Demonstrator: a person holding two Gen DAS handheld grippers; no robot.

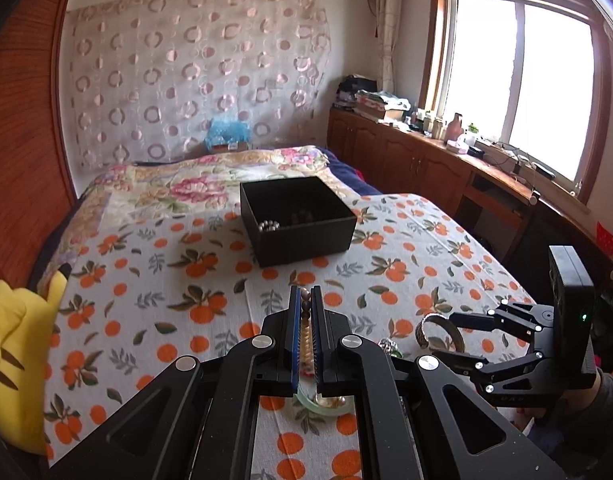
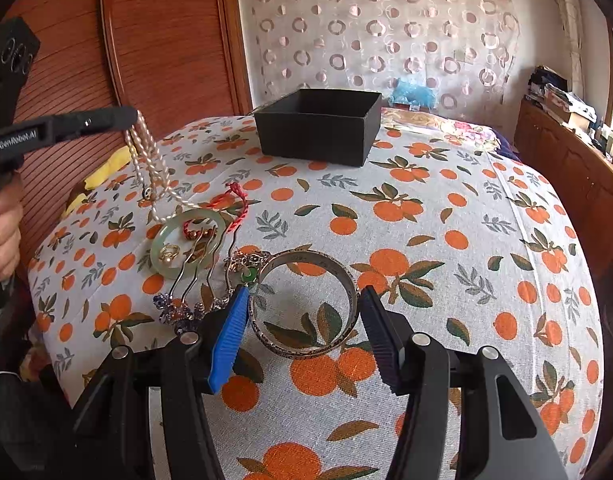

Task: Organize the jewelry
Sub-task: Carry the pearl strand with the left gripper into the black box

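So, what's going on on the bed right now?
The left gripper is shut on a pearl bead necklace, lifting it so its loop hangs above the orange-print bedspread. The right gripper is open, its pads either side of an engraved silver metal bangle that lies on the cloth. A pale green jade bangle, a red cord bracelet and wavy metal hairpins lie nearby. The square black box already holds some beads.

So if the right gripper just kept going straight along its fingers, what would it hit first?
The silver bangle: it lies on the bedspread directly between the open fingers of the right gripper. Farther along the same line sits the black box, though depth is hard to judge in this fisheye view.
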